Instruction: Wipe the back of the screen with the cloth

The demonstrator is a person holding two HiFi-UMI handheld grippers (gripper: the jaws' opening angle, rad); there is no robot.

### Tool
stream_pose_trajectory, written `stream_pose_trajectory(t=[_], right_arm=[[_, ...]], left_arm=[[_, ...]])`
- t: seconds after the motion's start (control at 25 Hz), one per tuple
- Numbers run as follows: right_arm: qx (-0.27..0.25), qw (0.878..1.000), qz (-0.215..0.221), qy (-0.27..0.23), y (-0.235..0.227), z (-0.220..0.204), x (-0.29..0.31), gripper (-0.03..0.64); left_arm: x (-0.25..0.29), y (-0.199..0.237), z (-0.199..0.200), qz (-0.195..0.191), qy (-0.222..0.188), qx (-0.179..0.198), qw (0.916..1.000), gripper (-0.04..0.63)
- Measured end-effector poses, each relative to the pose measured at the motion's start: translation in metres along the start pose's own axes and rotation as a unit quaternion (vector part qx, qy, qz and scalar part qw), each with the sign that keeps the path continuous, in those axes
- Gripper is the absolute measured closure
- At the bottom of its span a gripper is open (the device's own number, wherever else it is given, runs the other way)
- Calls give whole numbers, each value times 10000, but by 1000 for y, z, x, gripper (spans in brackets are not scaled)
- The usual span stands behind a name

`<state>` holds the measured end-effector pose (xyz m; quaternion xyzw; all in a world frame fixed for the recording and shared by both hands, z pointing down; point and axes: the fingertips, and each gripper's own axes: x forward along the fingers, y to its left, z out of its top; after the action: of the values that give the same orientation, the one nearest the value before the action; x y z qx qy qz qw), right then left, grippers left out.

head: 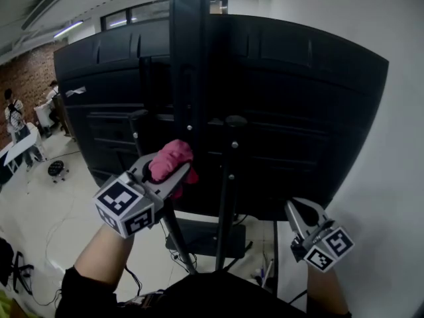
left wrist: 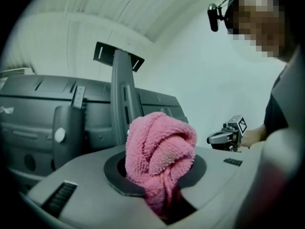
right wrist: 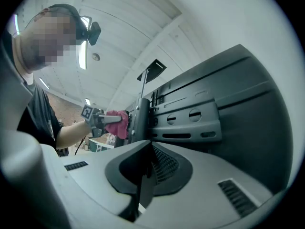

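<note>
One fluffy pink cloth (left wrist: 159, 151), clamped in left gripper (head: 176, 172) (right gripper (head: 299, 211) closed, empty), probably needs pressing onto black plastic screen back (head: 291, 98).

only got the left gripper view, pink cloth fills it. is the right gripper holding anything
Observer: No. The right gripper view shows the right gripper with its fingers together and nothing between them.
Operator: where is it against the screen
Observer: In the head view it is low on the right, near the screen's bottom right corner.
Operator: and my cloth
Observer: The head view puts the cloth, held in the left gripper, at the lower middle of the screen's back, just left of the upright post.
</note>
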<state>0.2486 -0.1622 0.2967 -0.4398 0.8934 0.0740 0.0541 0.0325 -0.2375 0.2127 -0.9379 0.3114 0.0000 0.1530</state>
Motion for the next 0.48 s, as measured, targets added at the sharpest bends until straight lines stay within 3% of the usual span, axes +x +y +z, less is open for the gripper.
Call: stream_pose_trajectory(t=[0.2, 0.32, 0.48], right_arm=[[-646, 9961, -142, -587, -38, 90, -12, 615], [-995, 9897, -476, -911, -81, 147, -19, 615], [-1351, 9810, -1026, -944, -125, 192, -18, 615]], left_arm=[[71, 3, 103, 297, 156, 781, 9964, 482], [105, 6, 147, 515, 250, 994, 9934, 482], [151, 15, 189, 810, 428, 1303, 9872, 482]])
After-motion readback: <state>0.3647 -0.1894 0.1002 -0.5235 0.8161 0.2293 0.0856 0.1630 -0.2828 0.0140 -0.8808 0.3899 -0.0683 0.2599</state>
